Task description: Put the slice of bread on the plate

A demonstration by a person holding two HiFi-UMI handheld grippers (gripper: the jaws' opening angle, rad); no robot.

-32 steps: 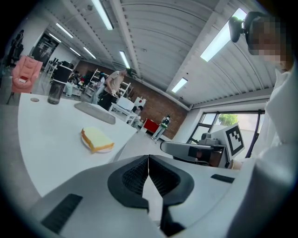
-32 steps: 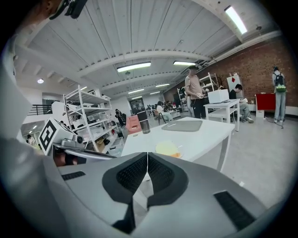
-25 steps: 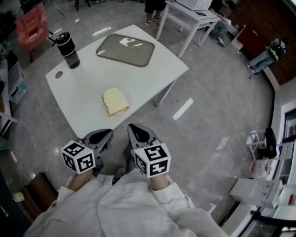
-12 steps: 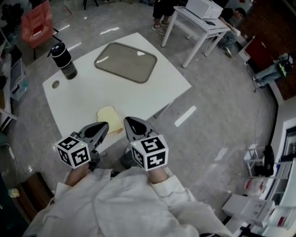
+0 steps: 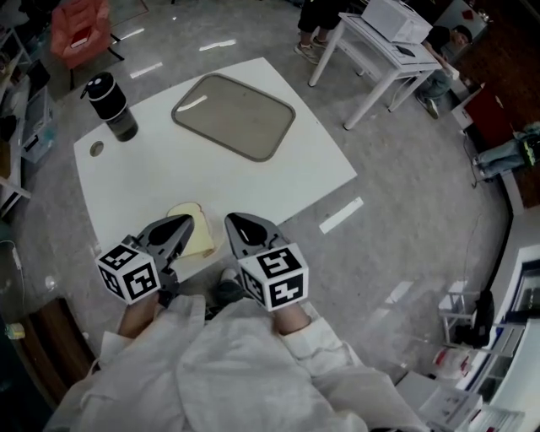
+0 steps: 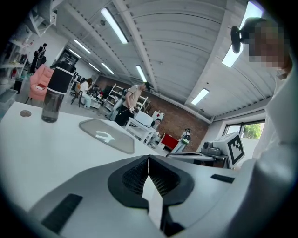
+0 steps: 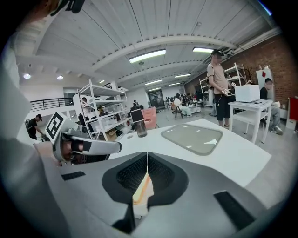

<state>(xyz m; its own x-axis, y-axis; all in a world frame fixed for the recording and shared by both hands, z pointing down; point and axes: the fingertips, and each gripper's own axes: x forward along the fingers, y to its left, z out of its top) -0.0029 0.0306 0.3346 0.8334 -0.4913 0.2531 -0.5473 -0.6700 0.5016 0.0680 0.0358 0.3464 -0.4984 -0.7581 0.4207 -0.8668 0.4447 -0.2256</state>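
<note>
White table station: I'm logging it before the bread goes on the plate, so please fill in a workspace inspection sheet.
Surface: white table, no spills seen.
Job's things: slice of bread at the near edge; grey plate on the far side, nothing on it.
Clutter: dark bottle at the far left corner; small round disc near it.
Grippers: left tongs and right tongs both shut, holding nothing, tips by the bread; contact cannot be told.
Cables: nothing seen.
Surroundings: second white table, a person standing by it, red chair.
</note>
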